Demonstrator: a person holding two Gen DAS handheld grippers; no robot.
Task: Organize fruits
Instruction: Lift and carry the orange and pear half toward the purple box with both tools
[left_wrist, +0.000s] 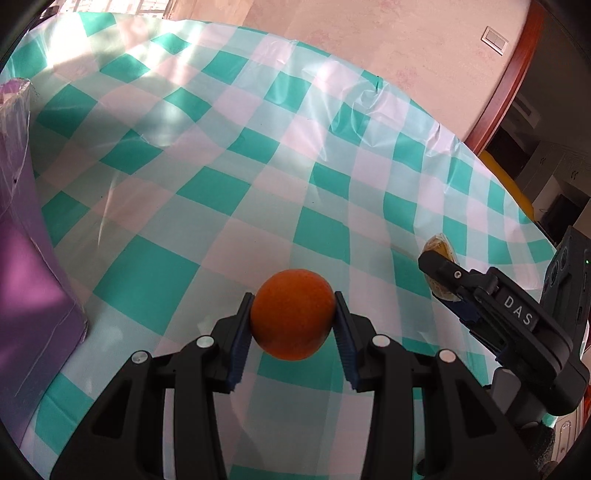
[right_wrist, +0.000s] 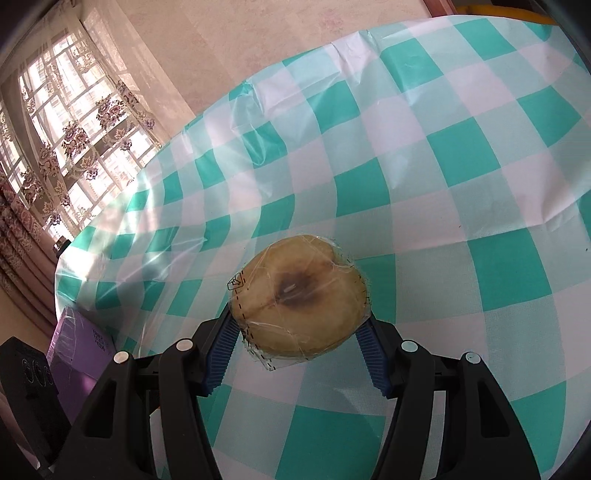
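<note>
The left gripper's fingers (left_wrist: 243, 332) clench an orange (left_wrist: 291, 314), held clear above the checked cloth (left_wrist: 221, 155) of the worktop. The right gripper's fingers (right_wrist: 221, 339) grasp a cut fruit half (right_wrist: 299, 295) wrapped in clear film, its browned cut face upward. In the left wrist view the right gripper (left_wrist: 439, 277) sits at three o'clock of the orange, apart from it. A purple box (left_wrist: 26, 258) stands at nine o'clock.
</note>
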